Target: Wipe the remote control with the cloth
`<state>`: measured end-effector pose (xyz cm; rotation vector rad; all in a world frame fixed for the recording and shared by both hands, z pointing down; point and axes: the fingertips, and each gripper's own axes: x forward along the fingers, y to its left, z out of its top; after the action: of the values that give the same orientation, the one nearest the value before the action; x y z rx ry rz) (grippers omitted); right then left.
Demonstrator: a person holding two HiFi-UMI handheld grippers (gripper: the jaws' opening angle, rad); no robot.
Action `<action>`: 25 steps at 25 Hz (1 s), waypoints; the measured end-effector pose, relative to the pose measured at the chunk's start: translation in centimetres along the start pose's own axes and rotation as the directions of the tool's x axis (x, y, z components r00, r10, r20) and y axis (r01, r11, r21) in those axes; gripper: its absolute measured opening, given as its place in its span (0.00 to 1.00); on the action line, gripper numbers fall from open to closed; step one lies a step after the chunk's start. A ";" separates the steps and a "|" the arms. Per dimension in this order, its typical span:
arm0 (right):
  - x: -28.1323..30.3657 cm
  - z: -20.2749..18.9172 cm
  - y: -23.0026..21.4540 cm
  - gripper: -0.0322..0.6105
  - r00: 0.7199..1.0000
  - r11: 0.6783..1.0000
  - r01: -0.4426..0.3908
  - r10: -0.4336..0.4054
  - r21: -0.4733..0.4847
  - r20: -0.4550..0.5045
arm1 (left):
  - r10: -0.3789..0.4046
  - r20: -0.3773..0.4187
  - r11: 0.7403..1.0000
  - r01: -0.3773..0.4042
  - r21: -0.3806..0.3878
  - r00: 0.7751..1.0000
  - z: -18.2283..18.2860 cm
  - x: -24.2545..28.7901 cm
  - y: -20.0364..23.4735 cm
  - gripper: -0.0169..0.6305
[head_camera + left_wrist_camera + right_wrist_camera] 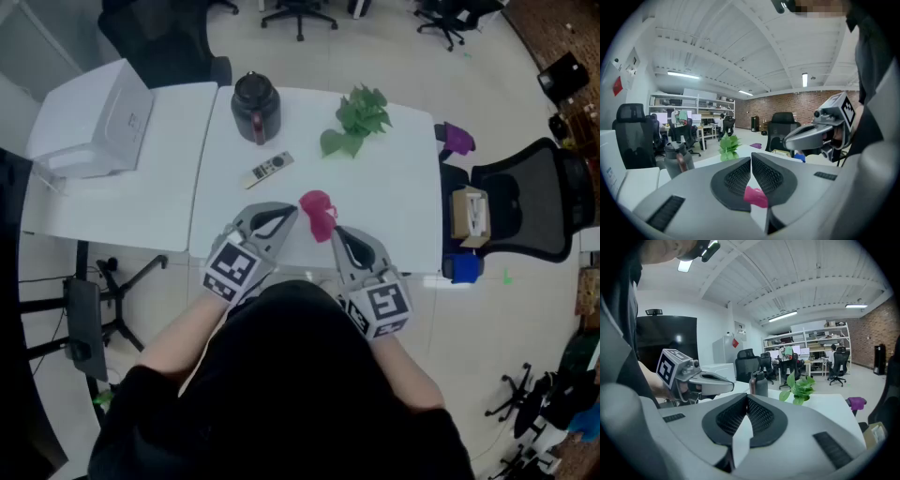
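While the left tongs (287, 214) and right tongs (336, 231) hover shut and empty, the crumpled pink cloth (318, 214) lies between them, seemingly awaiting pickup.

White table (403, 187); black office chair (525, 199); brick wall (801, 105); ceiling strip light (805, 79).

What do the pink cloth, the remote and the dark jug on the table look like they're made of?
Pink cloth: soft fabric, matte, crumpled into folds.
Remote: probably plastic, a pale rigid bar with dark markings.
Dark jug: plastic or coated metal, slight sheen on the lid; can't tell which.
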<state>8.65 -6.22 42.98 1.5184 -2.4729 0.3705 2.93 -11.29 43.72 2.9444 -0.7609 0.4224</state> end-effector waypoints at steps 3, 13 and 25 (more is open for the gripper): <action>-0.3 -0.2 -0.2 0.06 1.000 1.000 0.008 -0.008 0.001 -0.008 | 0.052 -0.037 0.998 -0.052 0.018 0.998 -1.9 0.6 2.6 0.11; -1.4 -1.0 -1.4 0.06 0.996 0.997 0.078 -0.078 0.016 -0.044 | 0.164 -0.264 0.986 -0.164 0.022 0.950 -12.6 5.1 14.1 0.50; -2.0 -1.8 -2.5 0.06 0.979 0.984 0.172 -0.164 0.054 -0.121 | 0.029 -0.468 1.000 -0.028 0.011 0.883 -21.7 10.9 18.1 0.54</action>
<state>11.88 -5.05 44.36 1.6662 -2.2453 0.4973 -2.01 -29.26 67.63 2.6549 -0.7301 1.0867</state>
